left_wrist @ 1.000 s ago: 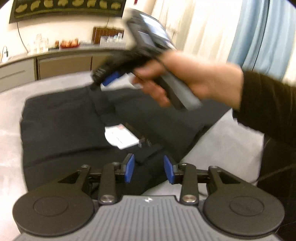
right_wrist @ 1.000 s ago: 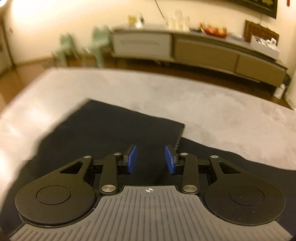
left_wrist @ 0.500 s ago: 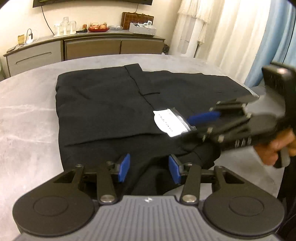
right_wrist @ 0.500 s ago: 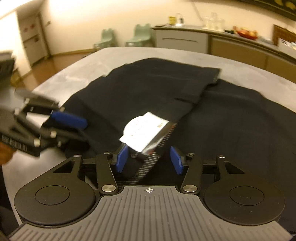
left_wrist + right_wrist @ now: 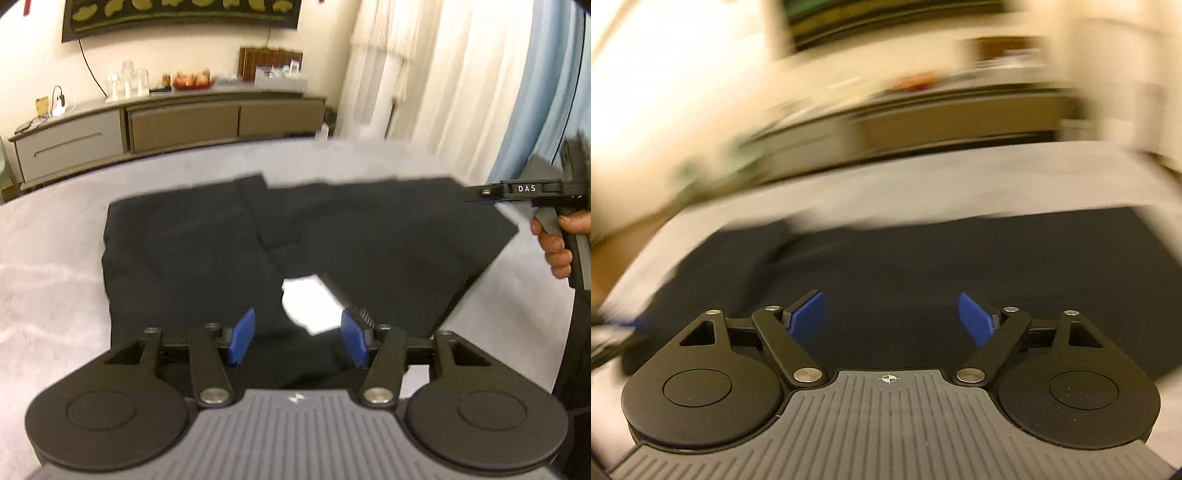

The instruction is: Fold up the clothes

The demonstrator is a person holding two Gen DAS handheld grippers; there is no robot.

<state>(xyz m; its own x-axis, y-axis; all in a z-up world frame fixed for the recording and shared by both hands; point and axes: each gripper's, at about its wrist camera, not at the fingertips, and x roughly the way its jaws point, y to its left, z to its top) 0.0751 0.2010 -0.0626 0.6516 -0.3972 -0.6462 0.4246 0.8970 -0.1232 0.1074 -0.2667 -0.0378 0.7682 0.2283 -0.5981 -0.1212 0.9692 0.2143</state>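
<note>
With my left gripper [image 5: 297,341] and right gripper [image 5: 892,319] both spread empty over the black garment [image 5: 207,254], I judged a clean edge grab best

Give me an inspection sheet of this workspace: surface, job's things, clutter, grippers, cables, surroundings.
Surface: pale grey table, bare around the garment.
Job's things: black garment spread flat; white tag lying on it.
Clutter: nothing seen on the table.
Grippers: left gripper open over the garment's near edge; right gripper open, empty, its view blurred; a hand grips its handle.
Cables: black cable down the wall.
Surroundings: sideboard with glassware, white curtains.
</note>
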